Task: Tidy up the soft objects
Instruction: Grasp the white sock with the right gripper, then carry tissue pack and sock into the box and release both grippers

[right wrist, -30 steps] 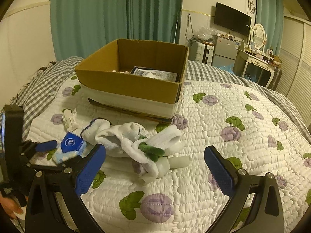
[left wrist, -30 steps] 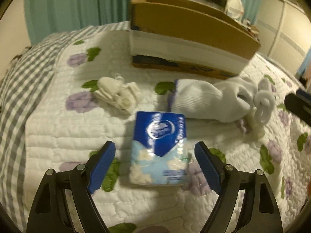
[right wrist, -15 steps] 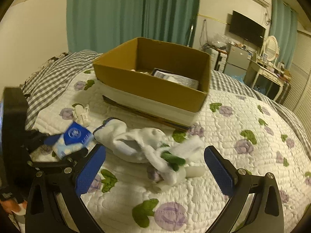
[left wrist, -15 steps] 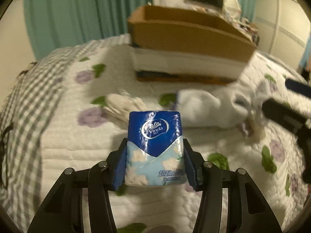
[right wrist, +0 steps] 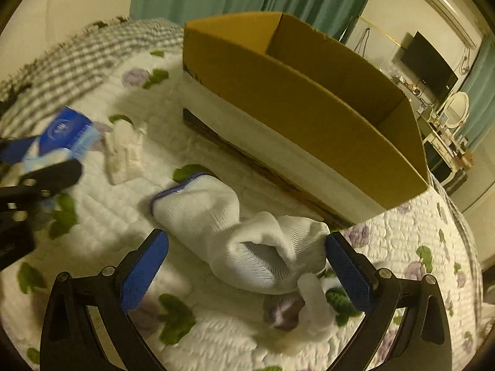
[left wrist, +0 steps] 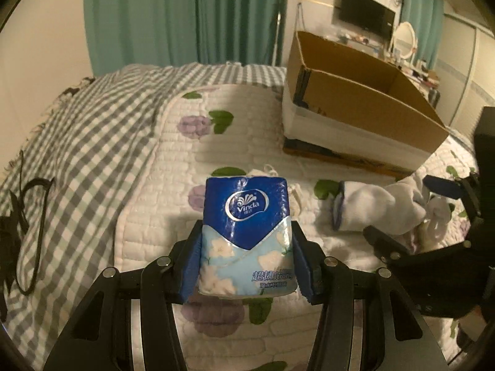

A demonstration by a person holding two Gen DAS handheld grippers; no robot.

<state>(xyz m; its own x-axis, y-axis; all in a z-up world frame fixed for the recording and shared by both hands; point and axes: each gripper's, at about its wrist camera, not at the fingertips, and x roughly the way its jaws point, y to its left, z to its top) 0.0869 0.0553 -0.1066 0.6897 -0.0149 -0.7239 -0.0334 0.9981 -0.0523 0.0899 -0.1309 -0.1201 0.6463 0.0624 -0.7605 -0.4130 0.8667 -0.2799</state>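
Note:
My left gripper (left wrist: 246, 259) is shut on a blue Vinda tissue pack (left wrist: 246, 235) and holds it above the quilt; the pack also shows in the right wrist view (right wrist: 66, 130). My right gripper (right wrist: 244, 266) is open, low over the bed, its jaws on either side of a white sock (right wrist: 235, 235) with a blue cuff. The sock also shows in the left wrist view (left wrist: 377, 210). A small cream sock bundle (right wrist: 125, 151) lies left of it. The open cardboard box (right wrist: 297, 92) stands behind; it also shows in the left wrist view (left wrist: 359, 105).
A white quilt with purple flowers (left wrist: 191, 160) covers the bed, a grey checked blanket (left wrist: 77, 142) on its left. A black cord (left wrist: 34, 216) lies on the blanket. A small white and green soft item (right wrist: 315, 303) lies by the right finger. Teal curtains hang behind.
My left gripper closed on the tissue pack and lifted it off the quilt. My right gripper moved down and forward, and now straddles the white sock.

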